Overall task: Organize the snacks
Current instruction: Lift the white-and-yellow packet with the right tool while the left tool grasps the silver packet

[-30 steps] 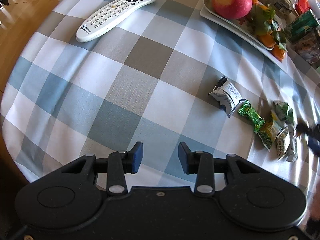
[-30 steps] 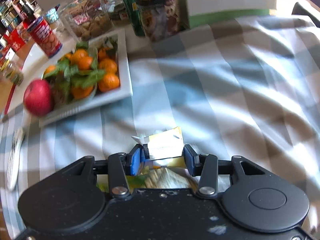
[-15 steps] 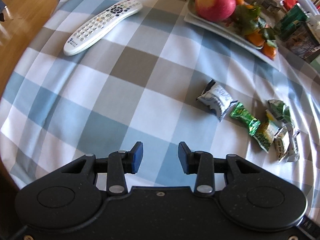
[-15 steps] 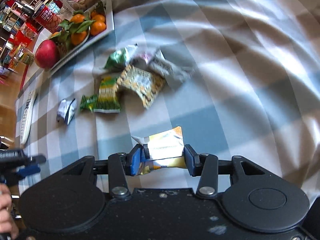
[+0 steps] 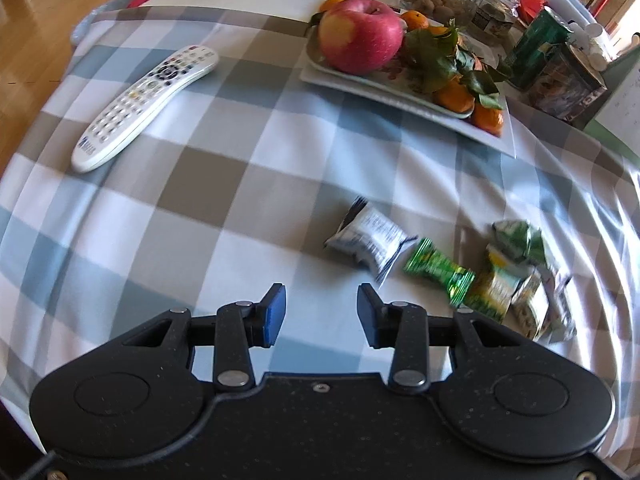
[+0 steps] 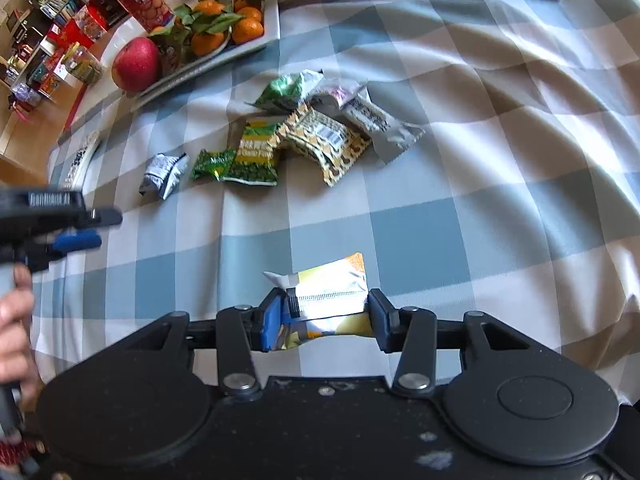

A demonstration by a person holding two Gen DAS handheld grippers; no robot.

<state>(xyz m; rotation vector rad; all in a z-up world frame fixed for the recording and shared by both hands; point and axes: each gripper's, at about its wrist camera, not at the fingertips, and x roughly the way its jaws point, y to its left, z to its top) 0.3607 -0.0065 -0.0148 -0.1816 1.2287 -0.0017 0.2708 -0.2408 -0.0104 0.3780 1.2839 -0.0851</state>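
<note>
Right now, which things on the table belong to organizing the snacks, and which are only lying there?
For the job:
- yellow-white snack packet, gripped by the right gripper
- silver packet
- green packet
- patterned packet
- left gripper, open, holding nothing

Only lying there:
- remote control
- fruit plate with apple
- jars and tins behind

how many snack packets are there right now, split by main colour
Green or green-and-yellow packets: 3 (small green packet, green-and-yellow packet, crumpled green packet)
Silver or white packets: 3 (silver packet, grey-white packet, pale crumpled packet)
Tan patterned packet: 1
Yellow-and-white packet, held in the right gripper: 1
Total: 8
</note>
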